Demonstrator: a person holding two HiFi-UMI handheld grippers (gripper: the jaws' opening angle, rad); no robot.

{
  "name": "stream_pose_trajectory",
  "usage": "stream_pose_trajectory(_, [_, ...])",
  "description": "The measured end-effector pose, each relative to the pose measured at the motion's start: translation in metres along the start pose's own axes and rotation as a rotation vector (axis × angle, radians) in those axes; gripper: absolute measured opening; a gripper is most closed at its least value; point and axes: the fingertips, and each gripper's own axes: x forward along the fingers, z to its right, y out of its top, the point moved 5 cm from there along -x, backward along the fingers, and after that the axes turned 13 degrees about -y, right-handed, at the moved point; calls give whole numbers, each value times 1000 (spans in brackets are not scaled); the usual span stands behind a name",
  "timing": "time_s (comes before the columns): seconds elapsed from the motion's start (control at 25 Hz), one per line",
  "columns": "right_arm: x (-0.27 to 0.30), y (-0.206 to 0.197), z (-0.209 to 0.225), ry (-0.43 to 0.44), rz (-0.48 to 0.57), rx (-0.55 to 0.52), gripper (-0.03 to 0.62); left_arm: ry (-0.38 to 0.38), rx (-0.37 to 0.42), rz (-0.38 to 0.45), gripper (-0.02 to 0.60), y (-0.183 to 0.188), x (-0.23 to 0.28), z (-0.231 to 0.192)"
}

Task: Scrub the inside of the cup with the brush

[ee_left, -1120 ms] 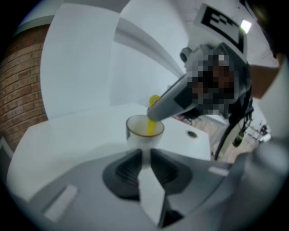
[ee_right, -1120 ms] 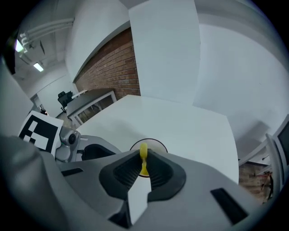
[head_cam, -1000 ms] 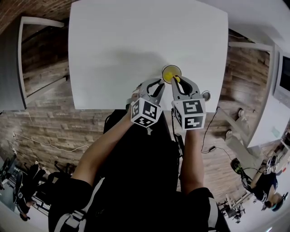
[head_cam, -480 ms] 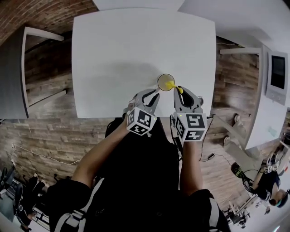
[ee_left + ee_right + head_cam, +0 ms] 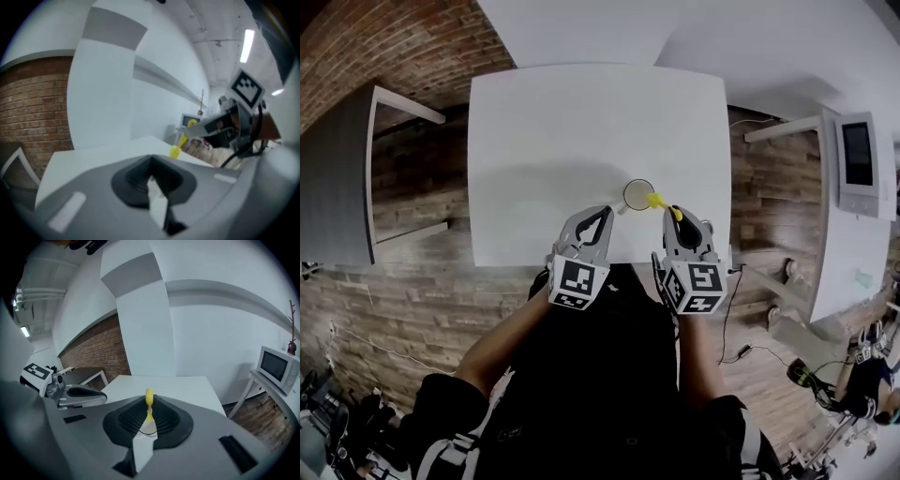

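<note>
While the person stands at the near edge of the white table (image 5: 572, 122), both grippers are held low over that edge, side by side. The cup (image 5: 637, 194), clear and upright with its round mouth seen from above, stands on the table near that edge, just beyond the two gripper tips and between them. The right gripper (image 5: 676, 216) has its jaws closed tight on the thin handle of the yellow brush (image 5: 661, 203). In the right gripper view the handle is pinched between the ribbed pads (image 5: 133, 416), with a yellow knob standing up just past them. In the head view the brush runs from the jaws up and to the left, and its yellow head lies at the right side of the cup's rim. Whether the head is inside the cup or only at the rim cannot be settled. The left gripper (image 5: 602, 212) has its jaws brought together with nothing between them. Its tip lies just beside the cup's near left side, and contact cannot be confirmed. The left gripper view shows the brush head over the table.
</note>
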Motion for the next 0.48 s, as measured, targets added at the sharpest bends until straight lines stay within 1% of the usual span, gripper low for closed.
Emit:
stream_pose_trajectory(0.08, [-7, 2, -3, -12, 41, 13, 29, 4, -7, 61, 5, 17, -13, -2])
stream_pose_trajectory(0.2, [-15, -1, -8, -19, 68, 36, 29, 20, 35, 145, 3, 36, -27, -1])
stream_pose_trajectory(0.36, [-15, -11, -12, -15, 49, 67, 29, 58, 34, 177, 3, 44, -32, -2])
stream_pose_trajectory(0.48, [-15, -13, -14, -15, 47, 72, 29, 55, 46, 184, 4, 45, -34, -2])
